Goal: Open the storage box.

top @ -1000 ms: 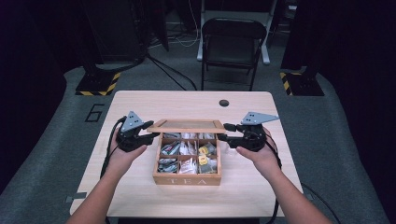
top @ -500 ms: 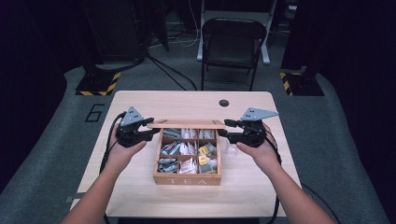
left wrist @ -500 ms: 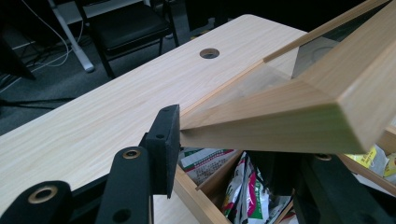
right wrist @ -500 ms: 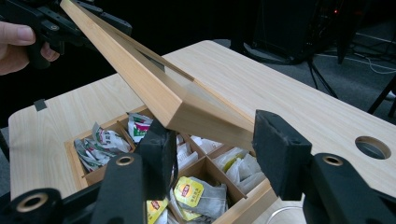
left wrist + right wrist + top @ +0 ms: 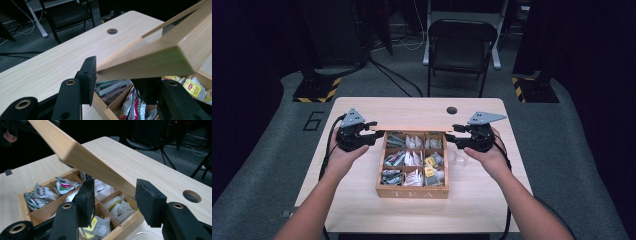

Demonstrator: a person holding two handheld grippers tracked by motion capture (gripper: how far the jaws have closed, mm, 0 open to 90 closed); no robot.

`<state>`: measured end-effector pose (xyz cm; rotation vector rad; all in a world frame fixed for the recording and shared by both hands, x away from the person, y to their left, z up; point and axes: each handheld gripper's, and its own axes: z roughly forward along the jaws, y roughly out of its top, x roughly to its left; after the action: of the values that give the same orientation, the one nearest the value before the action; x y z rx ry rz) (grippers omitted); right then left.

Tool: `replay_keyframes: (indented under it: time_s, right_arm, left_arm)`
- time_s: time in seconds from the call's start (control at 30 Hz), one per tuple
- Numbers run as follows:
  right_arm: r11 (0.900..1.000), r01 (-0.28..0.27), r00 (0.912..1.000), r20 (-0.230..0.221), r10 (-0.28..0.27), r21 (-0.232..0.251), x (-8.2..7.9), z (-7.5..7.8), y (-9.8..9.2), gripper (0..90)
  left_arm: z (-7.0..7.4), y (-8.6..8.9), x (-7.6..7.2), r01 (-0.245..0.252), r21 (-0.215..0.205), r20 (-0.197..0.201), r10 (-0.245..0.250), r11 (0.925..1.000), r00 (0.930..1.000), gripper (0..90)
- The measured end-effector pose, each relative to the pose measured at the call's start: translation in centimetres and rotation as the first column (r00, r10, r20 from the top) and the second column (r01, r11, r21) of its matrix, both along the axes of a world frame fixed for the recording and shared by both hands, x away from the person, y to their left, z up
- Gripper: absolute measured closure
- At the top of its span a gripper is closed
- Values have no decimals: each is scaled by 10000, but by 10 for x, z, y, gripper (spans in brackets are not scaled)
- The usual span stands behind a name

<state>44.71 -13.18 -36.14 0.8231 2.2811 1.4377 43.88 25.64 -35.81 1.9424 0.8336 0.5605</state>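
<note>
Two grippers are on the lid (image 5: 412, 128) of a wooden tea box (image 5: 413, 191), one at each end. The box sits about mid-desk (image 5: 362, 210), "TEA" on its front wall, with the lid swung up on its far edge so it stands tilted over the back row of compartments.

Left gripper (image 5: 373, 136) is at the lid's left end. In the left gripper view the lid's corner (image 5: 150, 60) sits between the fingers (image 5: 87, 77): the left pad is right up against the lid's edge, and the other finger is tucked under the wood, so it looks clamped on the lid.

Right gripper (image 5: 451, 138) is at the lid's right end. In the right gripper view the lid (image 5: 82, 160) runs down into the gap between the two pads (image 5: 149, 202). The left pad looks like it meets the underside; there's a sliver of gap at the right one, so I can't tell whether it's actually squeezing or just straddling the edge.

Inside the box are loads of tea bags (image 5: 412, 159), white, green-and-red and a couple of yellow ones (image 5: 430, 161), sorted across the compartments. A clear glass (image 5: 460, 158) sits on the desk just beside the box's right wall, under the right hand (image 5: 489, 156). Round cable hole (image 5: 452, 110) is in the desk farther back.
</note>
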Motion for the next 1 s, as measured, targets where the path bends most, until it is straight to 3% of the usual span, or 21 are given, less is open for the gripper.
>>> replay_keyframes:
  time_s: [0.27,0.43,0.77,0.93,1.0]
  right_arm:
    - [9992,126,9997,-184,-133,-387,12,-3,6,526]
    - [9966,163,9999,-15,-165,-807,19,-4,12,538]
    - [9952,305,9991,-255,-330,-928,34,-12,13,577]
    - [9923,261,9994,-184,-285,-1210,39,-11,16,576]
    - [9919,370,9986,-332,-413,-1217,40,-10,18,577]
  left_arm:
    - [4,0,5,33,15,-54,-33,10000,10000,551]
    - [6,0,8,60,2,-80,-60,10000,9999,553]
    - [7,2,14,182,-221,-210,-187,9996,9996,552]
    - [9,3,16,282,-61,-254,-284,9996,9993,553]
    - [8,2,18,178,-226,-200,-183,9996,9996,554]
